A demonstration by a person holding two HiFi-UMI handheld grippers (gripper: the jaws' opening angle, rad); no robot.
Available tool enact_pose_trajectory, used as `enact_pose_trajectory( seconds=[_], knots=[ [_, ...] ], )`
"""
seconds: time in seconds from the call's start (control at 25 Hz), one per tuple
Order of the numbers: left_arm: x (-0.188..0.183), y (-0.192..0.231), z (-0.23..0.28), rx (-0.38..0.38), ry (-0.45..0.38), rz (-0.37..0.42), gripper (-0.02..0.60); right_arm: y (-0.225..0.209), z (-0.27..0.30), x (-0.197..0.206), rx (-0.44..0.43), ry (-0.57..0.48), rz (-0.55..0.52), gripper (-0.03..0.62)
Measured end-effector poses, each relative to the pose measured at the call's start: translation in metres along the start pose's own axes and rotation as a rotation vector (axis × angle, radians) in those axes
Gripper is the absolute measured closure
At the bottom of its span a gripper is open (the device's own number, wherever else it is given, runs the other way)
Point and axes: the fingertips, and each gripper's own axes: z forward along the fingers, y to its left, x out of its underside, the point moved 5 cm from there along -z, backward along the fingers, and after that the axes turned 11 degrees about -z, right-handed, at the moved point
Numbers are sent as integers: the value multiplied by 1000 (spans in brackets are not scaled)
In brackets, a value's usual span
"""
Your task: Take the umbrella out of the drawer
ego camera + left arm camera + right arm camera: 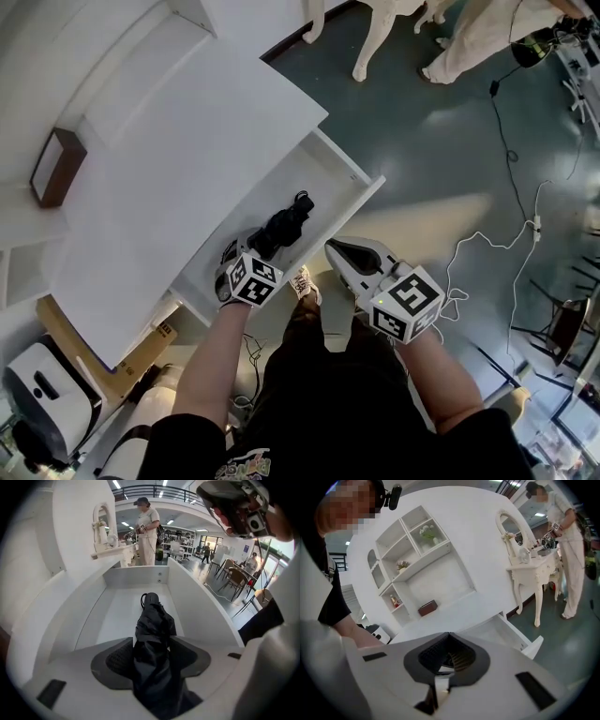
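Left gripper (151, 639) straddles umbrella (153, 619), lengthwise along drawer (115, 613).

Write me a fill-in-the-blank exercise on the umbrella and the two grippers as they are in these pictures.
1. The folded umbrella lies inside the open white ___.
2. The umbrella is ___ in colour.
3. The umbrella sits between the open jaws of the ___.
4. The ___, its jaws shut on nothing, is held away from the umbrella.

Missing words: drawer; black; left gripper; right gripper.
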Motion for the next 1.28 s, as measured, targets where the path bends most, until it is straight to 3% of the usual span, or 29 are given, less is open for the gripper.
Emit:
enact_pose_trajectory(
  seconds=[0.4,1.28],
  knots=[
    [1,1,19,-2,87,92,333,0,-1,12,-2,15,20,592],
    [5,3,44,37,173,138,314,0,-7,34,6,29,49,592]
  ],
)
